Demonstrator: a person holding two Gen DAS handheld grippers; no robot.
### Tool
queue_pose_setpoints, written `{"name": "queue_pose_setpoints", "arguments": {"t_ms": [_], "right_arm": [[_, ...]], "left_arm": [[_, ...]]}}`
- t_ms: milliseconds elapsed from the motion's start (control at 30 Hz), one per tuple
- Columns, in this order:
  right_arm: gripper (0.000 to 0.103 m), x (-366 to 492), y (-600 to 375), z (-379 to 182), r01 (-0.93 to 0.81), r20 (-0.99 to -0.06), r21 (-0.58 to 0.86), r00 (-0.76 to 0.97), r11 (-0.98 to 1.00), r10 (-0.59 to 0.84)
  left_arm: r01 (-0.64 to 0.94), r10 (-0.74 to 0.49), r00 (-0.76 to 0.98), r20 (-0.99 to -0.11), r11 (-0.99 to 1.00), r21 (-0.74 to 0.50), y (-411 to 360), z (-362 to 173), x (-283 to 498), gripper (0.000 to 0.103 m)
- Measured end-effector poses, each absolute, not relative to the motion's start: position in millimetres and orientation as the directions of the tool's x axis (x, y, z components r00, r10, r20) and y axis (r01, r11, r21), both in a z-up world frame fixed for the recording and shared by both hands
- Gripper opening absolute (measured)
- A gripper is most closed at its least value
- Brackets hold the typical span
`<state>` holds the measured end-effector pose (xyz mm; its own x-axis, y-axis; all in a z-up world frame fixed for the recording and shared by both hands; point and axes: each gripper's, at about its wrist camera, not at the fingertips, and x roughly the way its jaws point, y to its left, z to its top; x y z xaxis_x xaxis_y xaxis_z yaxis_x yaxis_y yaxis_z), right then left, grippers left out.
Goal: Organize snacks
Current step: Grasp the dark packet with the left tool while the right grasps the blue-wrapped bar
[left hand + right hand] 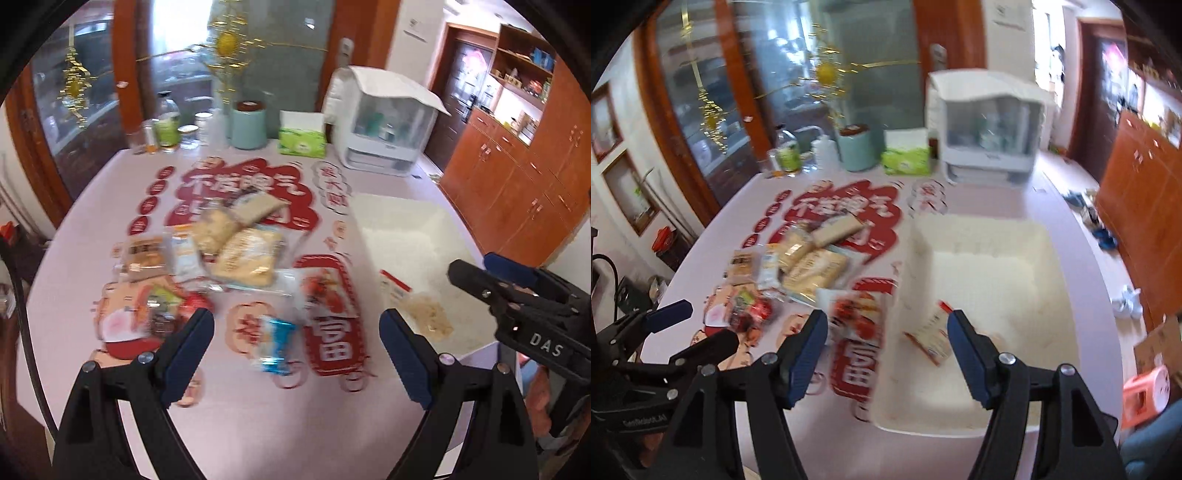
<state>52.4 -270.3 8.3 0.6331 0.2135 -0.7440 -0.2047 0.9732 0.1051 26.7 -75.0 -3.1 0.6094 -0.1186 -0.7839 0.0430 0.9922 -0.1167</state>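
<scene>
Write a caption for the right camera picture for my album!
Open right gripper above a white bin holding one packet, snacks piled beside it.

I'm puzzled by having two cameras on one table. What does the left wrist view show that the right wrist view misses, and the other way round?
Only the left wrist view: a blue-wrapped snack on the table near the open left claw, and wall shelves at the far right.

Only the right wrist view: the white bin's whole near rim, and an orange stool on the floor.

Both: the snack pile, the bin holding one red-and-white packet, the green tissue box, and both claws open and empty.
</scene>
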Motion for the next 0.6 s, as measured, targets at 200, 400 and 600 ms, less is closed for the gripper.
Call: {"name": "queue_pose_setpoints", "arguments": {"t_ms": [200,400,600], "right_arm": [[0.068,46,-209,34,-0.251,-0.707,0.096,0.664,0.963,0.243],[0.068,48,-168,39,-0.234,-0.706,0.12,0.663,0.965,0.248],[0.068,47,-143,24,-0.133,-0.721,0.124,0.669,0.983,0.181]], "left_arm": [[-0.035,-0.026,0.66,-0.751,0.997,-0.065,13,27,18,0.09],[-0.071,0.007,0.696,-0.718,0.996,-0.06,89,52,23,0.09],[-0.023,-0.014,0.697,-0.717,0.999,-0.041,136,48,47,0.091]]}}
